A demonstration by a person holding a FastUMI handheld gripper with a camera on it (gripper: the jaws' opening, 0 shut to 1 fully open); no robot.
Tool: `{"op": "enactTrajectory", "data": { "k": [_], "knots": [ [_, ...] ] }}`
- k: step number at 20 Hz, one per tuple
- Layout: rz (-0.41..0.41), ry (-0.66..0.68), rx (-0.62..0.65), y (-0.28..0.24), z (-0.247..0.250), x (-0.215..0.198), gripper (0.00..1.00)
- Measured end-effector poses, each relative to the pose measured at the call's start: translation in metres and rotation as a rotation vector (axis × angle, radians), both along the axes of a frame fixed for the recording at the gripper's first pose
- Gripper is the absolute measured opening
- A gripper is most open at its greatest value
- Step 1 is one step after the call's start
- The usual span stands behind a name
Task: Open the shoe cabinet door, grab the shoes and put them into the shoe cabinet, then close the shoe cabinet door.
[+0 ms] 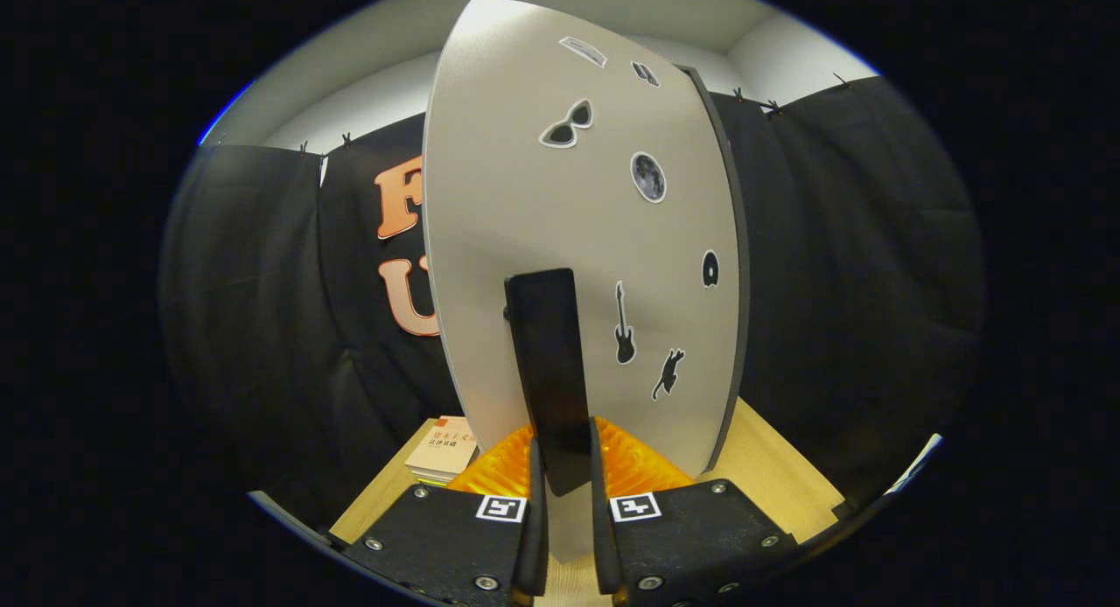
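1. Shoe cabinet door [560,240]: a pale panel carrying small stickers, standing upright just ahead of the gripper, its dark edge turned to the right
2. Door handle [547,353]: a dark vertical bar on the panel's face, its lower end lying between the two fingers
3. Gripper [566,467]: fingers drawn close on either side of the handle and apparently pressing it, though actual contact at the pads is hard to confirm from this angle
4. Step in hand, as judged: working the door by its handle; whether this is the opening or the closing swing cannot be told, since neither the cabinet interior nor the shoes can be made out
5. Next move, as judged: keep the grasp firm and follow the door's arc around its hinge, avoiding a straight pull that would slip the fingers off the bar
6. Tabletop [770,476]: light wood, carrying the cabinet
7. Books [446,454]: a small stack near the tabletop's left edge, beside the door's lower left, possibly within the swing path
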State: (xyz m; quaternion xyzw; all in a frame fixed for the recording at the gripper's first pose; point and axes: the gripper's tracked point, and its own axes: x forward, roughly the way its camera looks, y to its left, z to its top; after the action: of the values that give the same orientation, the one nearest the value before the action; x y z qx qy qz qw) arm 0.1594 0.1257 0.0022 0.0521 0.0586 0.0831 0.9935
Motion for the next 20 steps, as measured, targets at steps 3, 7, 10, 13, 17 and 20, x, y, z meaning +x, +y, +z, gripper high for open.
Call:
{"op": "enactTrajectory", "data": {
  "k": [3, 7, 10, 13, 17, 20],
  "knots": [
    [-0.015, 0.000, 0.005, -0.009, -0.001, -0.004, 0.21],
    [-0.048, -0.003, -0.001, -0.025, -0.002, -0.011, 0.20],
    [-0.077, -0.005, 0.004, -0.038, -0.003, -0.016, 0.16],
    [-0.105, -0.008, 0.004, -0.051, -0.004, -0.018, 0.16],
    [-0.123, -0.008, 0.004, -0.064, -0.005, -0.022, 0.16],
    [-0.158, -0.013, -0.008, -0.081, -0.006, -0.022, 0.16]
  ]
}}
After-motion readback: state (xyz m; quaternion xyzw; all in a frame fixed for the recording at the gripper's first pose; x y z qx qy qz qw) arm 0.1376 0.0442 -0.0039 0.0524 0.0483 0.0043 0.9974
